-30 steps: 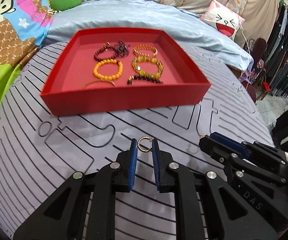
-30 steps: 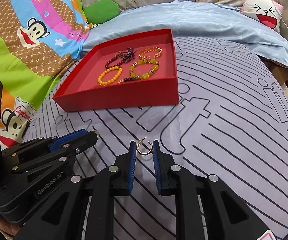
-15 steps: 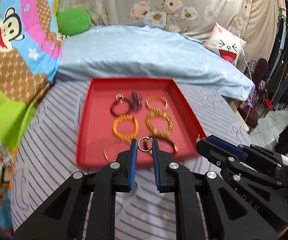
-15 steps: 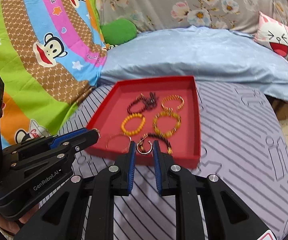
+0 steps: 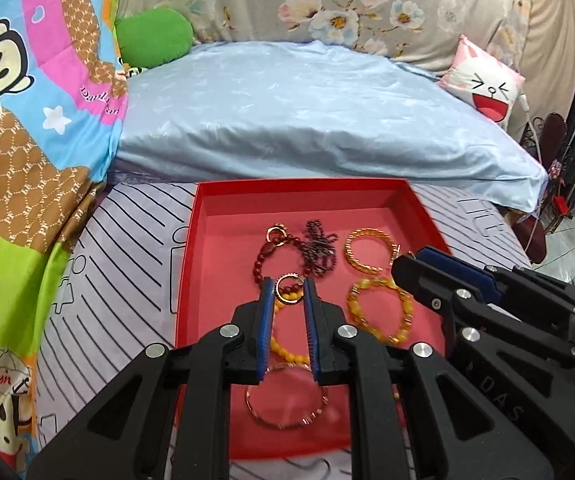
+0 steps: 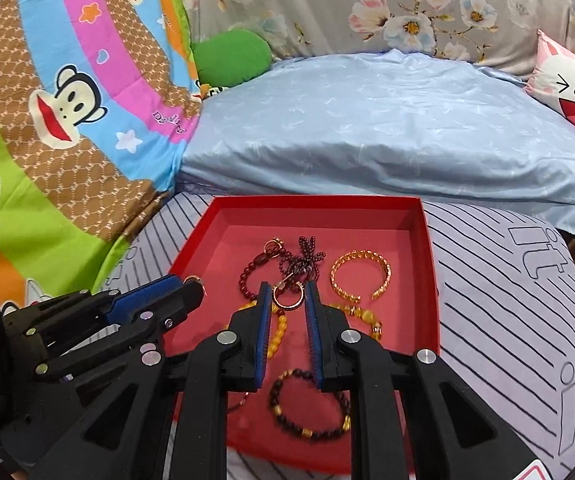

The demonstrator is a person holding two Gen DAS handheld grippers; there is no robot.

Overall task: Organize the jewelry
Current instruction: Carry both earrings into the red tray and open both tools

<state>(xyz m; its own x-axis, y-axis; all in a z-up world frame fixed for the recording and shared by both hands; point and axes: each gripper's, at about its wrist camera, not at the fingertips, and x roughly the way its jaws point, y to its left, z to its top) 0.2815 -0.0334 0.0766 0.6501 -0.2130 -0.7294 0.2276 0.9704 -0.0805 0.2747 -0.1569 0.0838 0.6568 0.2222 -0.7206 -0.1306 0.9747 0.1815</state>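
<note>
Two claws hang over a red tray [image 5: 191, 264] on a bed, each clenched on a small gold hoop earring. The left claw [image 5: 289, 294] pinches its earring [image 5: 288, 293] at the very tips of its blue-padded fingers [image 5: 267, 312]; the ring stands upright between them, clear of the tray floor. The right claw [image 6: 287, 296] grips a matching gold hoop [image 6: 287, 298] the same way, with the post end sticking up toward the far side.

Directly under and beyond the left claw's tips lies a yellow bead bracelet [image 5: 287, 354], and below its fingers, nearer the camera, a thin gold bangle [image 5: 283, 408]. Ahead of the tips sit a dark red bead bracelet [image 5: 265, 258] with a gold ring clasp and a tangle of dark beaded chain [image 5: 319, 248]. To the right of the claw are an open gold cuff [image 5: 371, 250] and an amber bead bracelet [image 5: 381, 308], partly hidden by the right claw reaching in from that side.

From the right claw's view, a dark bracelet with gold beads [image 6: 307, 408] lies beneath its fingers, and the left claw enters from the left at the tray's edge.

The tray rests on a grey striped sheet [image 6: 507, 300]. Beyond it lie a pale blue quilt [image 5: 307, 112], a green cushion [image 5: 153, 36], a cartoon-monkey blanket [image 6: 67, 100] to the left and a laughing-face pillow [image 5: 483, 84] to the right.
</note>
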